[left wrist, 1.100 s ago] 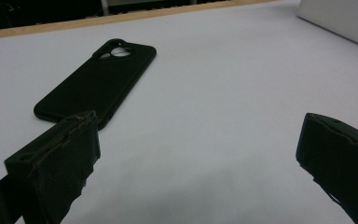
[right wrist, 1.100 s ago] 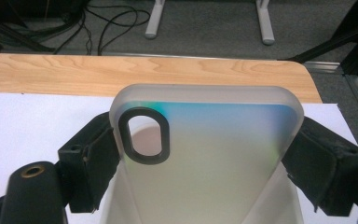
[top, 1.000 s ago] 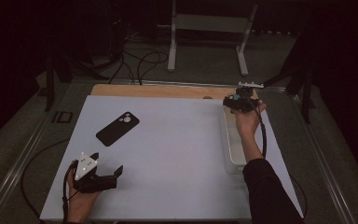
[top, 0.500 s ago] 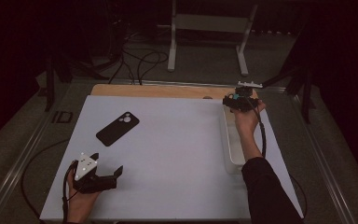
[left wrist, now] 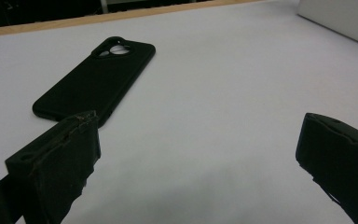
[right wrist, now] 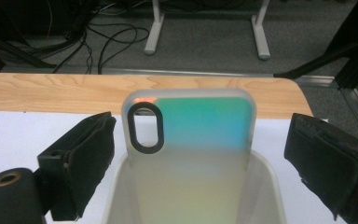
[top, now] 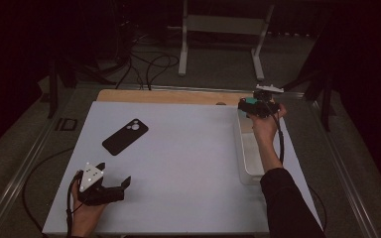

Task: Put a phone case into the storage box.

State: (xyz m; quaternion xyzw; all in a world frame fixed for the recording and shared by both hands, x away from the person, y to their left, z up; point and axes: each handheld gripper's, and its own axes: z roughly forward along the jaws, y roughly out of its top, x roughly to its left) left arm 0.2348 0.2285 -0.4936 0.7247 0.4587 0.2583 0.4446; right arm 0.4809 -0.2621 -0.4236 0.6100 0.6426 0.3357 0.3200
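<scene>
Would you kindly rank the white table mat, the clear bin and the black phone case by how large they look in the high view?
1. White table mat, by far the largest.
2. Clear bin, long and narrow along the mat's right edge, partly hidden by the person's forearm.
3. Black phone case, smallest.

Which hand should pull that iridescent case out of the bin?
Right. Its tongs are open on either side of the case, which stands in the bin. The left tongs rest far across the table, nearer the black case.
</scene>
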